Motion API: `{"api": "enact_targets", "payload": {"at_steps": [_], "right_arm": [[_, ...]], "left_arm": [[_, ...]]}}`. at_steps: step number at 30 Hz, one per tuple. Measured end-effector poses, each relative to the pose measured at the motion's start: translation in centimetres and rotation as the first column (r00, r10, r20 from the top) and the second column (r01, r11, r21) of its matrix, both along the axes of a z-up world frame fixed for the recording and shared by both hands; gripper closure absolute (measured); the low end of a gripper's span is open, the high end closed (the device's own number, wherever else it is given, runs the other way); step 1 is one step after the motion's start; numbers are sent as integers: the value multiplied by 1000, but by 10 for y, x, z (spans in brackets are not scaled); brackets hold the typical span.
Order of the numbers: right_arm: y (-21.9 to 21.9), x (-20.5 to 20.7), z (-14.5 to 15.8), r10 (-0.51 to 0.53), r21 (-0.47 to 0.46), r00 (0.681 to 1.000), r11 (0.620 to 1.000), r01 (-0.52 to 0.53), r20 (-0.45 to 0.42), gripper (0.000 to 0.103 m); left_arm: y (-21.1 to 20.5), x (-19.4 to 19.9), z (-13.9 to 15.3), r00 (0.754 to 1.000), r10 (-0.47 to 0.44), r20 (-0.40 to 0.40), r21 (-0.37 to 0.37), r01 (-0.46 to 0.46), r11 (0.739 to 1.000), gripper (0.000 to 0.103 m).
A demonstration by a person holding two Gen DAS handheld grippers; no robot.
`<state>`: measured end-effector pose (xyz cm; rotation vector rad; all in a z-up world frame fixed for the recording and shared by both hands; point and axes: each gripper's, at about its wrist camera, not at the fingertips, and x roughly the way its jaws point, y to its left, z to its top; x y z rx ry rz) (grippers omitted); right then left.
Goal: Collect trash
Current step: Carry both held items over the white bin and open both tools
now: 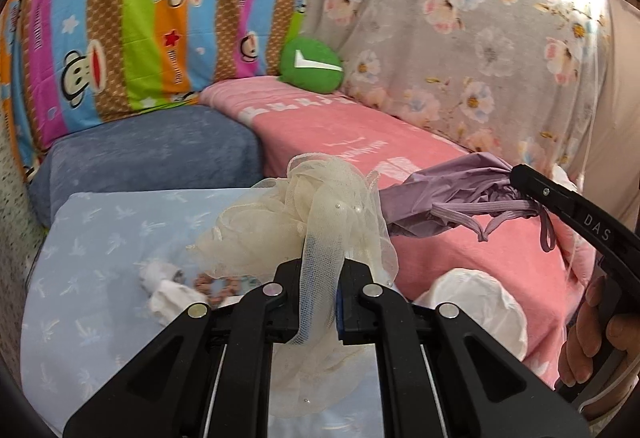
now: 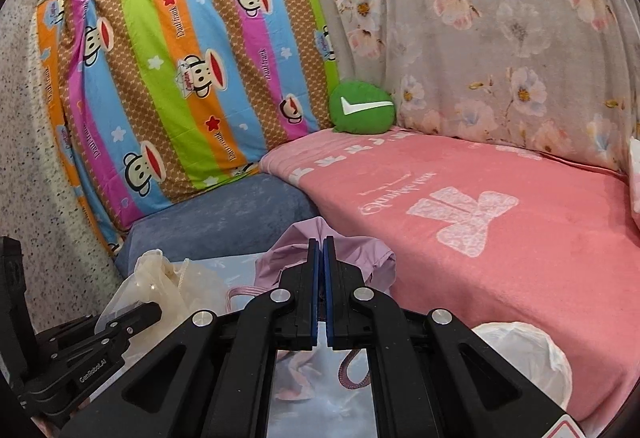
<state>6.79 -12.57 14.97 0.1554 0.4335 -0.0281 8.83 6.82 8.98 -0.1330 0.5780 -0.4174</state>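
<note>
Pink blanket (image 2: 500,238) on bed; green cushion (image 2: 362,106), white bag (image 2: 528,354) atop.

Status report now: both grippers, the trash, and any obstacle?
Left gripper shut on cream mesh fabric. Right gripper shut on purple garment. White bag open at lower right. Crumpled white tissue remains on blue sheet.

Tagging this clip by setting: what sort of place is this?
Probably a bedroom or makeshift sleeping corner at home: a bed under a pink blanket, a green round cushion against it, and a cartoon monkey sheet hung as a backdrop.
</note>
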Motion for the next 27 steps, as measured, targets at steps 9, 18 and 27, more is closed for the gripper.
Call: {"api": "enact_targets", "payload": {"at_steps": [9, 18, 27], "right_arm": [[-84, -44, -11, -135, 16, 991, 991, 136, -17, 101], [-146, -72, -38, -239, 44, 969, 969, 243, -68, 101], [-175, -83, -45, -291, 55, 954, 954, 296, -76, 96]], "left_arm": [[-78, -12, 2, 988, -152, -8, 32, 152, 988, 94], [-145, -21, -7, 957, -288, -37, 56, 290, 956, 93], [-187, -25, -21, 938, -336, -80, 53, 341, 939, 52]]}}
